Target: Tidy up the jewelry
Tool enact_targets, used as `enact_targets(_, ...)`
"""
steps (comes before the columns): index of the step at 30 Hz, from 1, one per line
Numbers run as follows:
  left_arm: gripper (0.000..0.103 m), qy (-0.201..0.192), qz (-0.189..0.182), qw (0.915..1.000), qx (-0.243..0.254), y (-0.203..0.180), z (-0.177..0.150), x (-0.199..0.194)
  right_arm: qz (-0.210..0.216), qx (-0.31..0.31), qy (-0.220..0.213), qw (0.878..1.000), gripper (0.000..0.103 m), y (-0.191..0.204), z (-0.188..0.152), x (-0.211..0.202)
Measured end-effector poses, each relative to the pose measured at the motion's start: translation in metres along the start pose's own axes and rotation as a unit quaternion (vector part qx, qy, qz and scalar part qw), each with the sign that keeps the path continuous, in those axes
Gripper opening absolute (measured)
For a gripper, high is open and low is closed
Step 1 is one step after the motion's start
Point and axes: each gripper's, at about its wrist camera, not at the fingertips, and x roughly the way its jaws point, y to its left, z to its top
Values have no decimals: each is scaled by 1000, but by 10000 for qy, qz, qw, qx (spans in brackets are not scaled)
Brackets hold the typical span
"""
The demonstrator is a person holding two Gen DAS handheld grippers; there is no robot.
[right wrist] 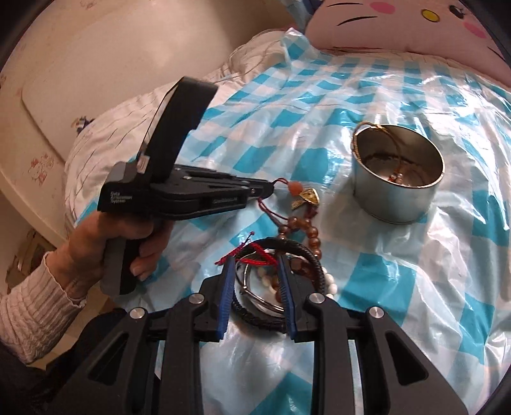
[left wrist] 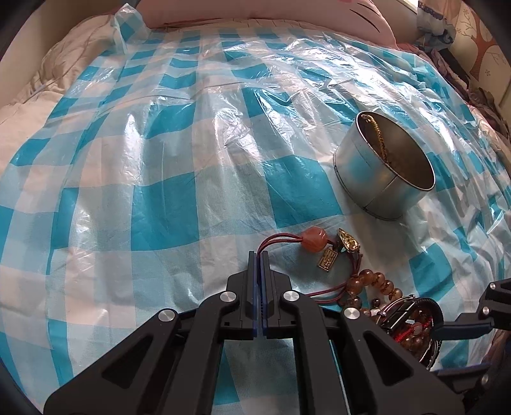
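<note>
My left gripper (left wrist: 258, 253) is shut on the dark red cord (left wrist: 277, 237) of a brown bead bracelet (left wrist: 372, 282) that carries an orange bead (left wrist: 313, 238) and gold charms (left wrist: 346, 242). The same gripper (right wrist: 270, 188) shows in the right wrist view, pinching the cord (right wrist: 281, 182). A round metal tin (left wrist: 383, 172) stands beyond, with a gold chain (left wrist: 381, 140) draped over its rim; it also shows in the right wrist view (right wrist: 396, 201). My right gripper (right wrist: 255, 265) is open, its fingers either side of a pile of bangles, black cord and red thread (right wrist: 255, 255).
Everything lies on a crinkled blue-and-white checked plastic sheet (left wrist: 179, 178) spread over a bed. A pink cat-face cushion (right wrist: 415, 25) lies at the far edge. White bedding (right wrist: 105, 134) and a wall are at the left. White beads (right wrist: 330, 284) sit by the pile.
</note>
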Motion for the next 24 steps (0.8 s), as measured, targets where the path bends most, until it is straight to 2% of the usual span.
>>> enact_targets(2, 2, 1, -5, 10000, -7, 0, 0, 0, 24, -185, 91, 9998, 38, 10, 1, 7)
enact_targets(3, 2, 0, -7, 10000, -7, 0, 0, 0, -58, -314, 105, 9994, 46, 16, 1, 11)
enact_targets(8, 2, 6, -4, 10000, 39, -1, 0, 2, -470, -988, 209, 9938, 47, 40, 6, 28)
enact_targets(9, 2, 7, -8, 10000, 43, -1, 0, 2, -541, -1100, 269, 9921, 39, 41, 6, 32)
enact_targets(10, 2, 9, -8, 10000, 52, -1, 0, 2, -578, -1161, 322, 9910, 25, 43, 6, 36)
enact_targets(12, 2, -2, -6, 10000, 74, -2, 0, 2, -686, -1115, 287, 9910, 12, 39, 6, 35)
enact_targets(13, 2, -14, -12, 10000, 89, -2, -1, 2, -610, -971, 213, 9932, 8, 34, 7, 31)
enact_targets(18, 2, -69, -68, 9999, 125, -2, -3, -3, -173, -145, -295, 9993, 3, 9, 7, 5)
enact_targets(24, 2, -195, -408, 9990, -9, 1, -4, -18, 383, 789, -899, 9921, 3, -17, 4, -26)
